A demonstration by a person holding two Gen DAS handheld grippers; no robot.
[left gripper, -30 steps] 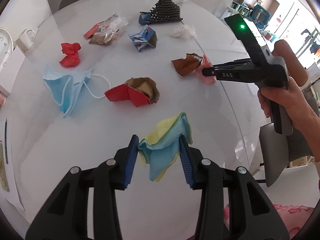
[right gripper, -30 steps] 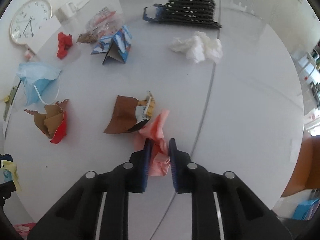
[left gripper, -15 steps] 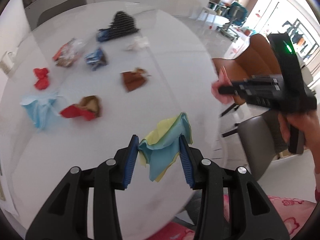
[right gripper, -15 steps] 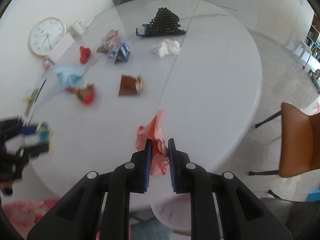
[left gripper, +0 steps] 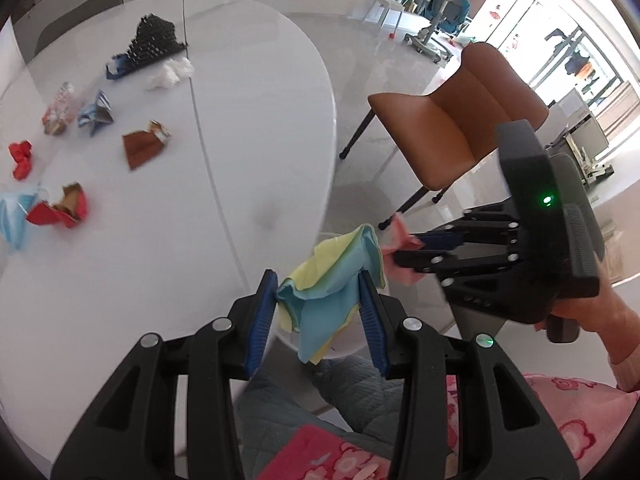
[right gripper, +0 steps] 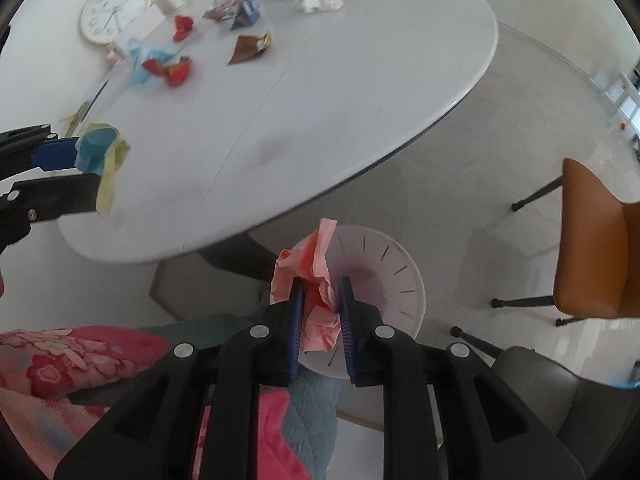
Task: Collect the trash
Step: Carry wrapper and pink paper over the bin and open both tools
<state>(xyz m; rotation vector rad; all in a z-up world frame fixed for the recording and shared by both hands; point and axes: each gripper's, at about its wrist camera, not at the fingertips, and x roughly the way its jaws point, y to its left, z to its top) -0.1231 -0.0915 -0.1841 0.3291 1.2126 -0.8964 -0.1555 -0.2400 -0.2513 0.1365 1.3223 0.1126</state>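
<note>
My left gripper (left gripper: 318,280) is shut on a crumpled blue and yellow paper (left gripper: 336,276), held just past the edge of the white table (left gripper: 160,260). My right gripper (right gripper: 320,284) holds a crumpled pink paper (right gripper: 316,264) between its pads while its jaws are opening. It hangs over a round white bin (right gripper: 396,280) on the floor. In the left wrist view the right gripper (left gripper: 400,248) sits just right of the blue and yellow paper, with the pink paper (left gripper: 402,240) at its tips. The bin's rim (left gripper: 352,344) shows under the left gripper.
On the table lie a brown wrapper (left gripper: 142,148), a red box (left gripper: 60,210), a blue mask (left gripper: 12,216), a red crumple (left gripper: 20,154), a white tissue (left gripper: 172,72) and a black net (left gripper: 154,38). An orange chair (left gripper: 448,116) stands on the floor nearby. A person's lap is below.
Both grippers have carried their papers off the table toward its near edge and over the floor. The white bin has come into view under them. The right jaws stand slightly wider.
</note>
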